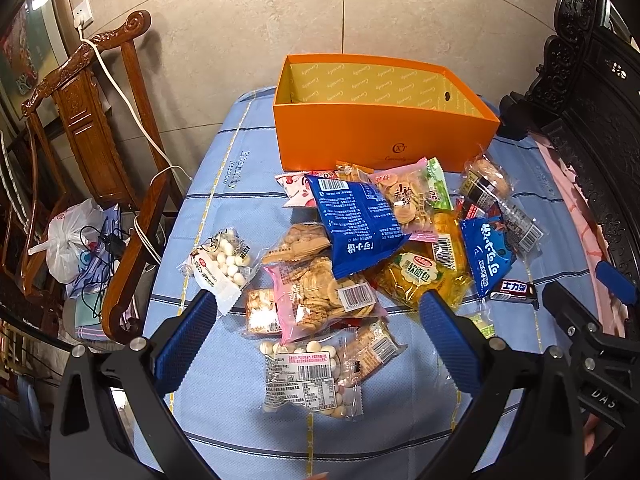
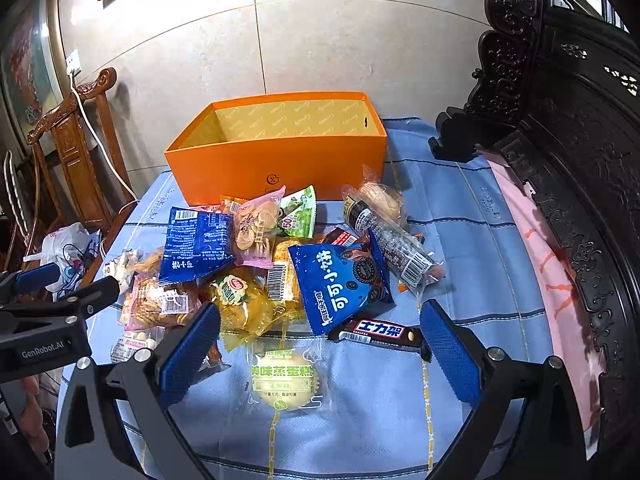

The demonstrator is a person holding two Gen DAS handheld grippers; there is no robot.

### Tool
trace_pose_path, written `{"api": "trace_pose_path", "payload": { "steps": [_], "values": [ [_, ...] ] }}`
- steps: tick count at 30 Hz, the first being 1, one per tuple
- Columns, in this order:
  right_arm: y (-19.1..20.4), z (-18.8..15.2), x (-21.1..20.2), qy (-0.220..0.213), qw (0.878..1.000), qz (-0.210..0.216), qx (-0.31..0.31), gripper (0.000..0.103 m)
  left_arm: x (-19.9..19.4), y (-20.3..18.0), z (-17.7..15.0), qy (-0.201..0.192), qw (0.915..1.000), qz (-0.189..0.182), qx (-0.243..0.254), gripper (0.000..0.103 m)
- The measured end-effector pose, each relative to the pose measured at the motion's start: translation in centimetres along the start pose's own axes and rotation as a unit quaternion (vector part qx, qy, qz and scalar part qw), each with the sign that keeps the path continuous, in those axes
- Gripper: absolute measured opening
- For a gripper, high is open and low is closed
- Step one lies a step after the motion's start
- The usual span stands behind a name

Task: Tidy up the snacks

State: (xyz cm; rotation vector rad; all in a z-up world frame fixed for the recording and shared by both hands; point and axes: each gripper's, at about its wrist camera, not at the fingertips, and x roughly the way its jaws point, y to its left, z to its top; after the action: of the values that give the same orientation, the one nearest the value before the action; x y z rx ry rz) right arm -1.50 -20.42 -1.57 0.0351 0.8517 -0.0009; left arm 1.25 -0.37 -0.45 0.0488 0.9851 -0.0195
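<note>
Snacks lying heaped on desk, orange box waiting empty at 12 o'clock. Left tool and right tool both hovering released. Advice: taking loose top packet first, pinching mid-bag.

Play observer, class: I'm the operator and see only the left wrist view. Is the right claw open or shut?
Observer: The right claw is open and holds nothing.
Operator: What sits nearest to it?
Observer: A steamed cake packet lies flat on the blue cloth, between the two fingers and below them in the view.
Operator: I can see a chocolate bar. Where is it from there?
Observer: The chocolate bar lies behind the cake packet, and one end is close beside one blue finger.
</note>
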Motion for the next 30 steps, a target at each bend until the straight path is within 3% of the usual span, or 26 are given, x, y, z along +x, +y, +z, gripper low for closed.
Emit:
{"api": "trace_pose_path", "payload": {
  "steps": [30],
  "values": [
    [-0.6, -0.5, 1.7, 0.011, 1.0, -0.003, 0.008, 0.1, 1.5, 0.5, -0.1, 0.004, 0.9999, -0.004, 0.013, 0.099]
  ]
}}
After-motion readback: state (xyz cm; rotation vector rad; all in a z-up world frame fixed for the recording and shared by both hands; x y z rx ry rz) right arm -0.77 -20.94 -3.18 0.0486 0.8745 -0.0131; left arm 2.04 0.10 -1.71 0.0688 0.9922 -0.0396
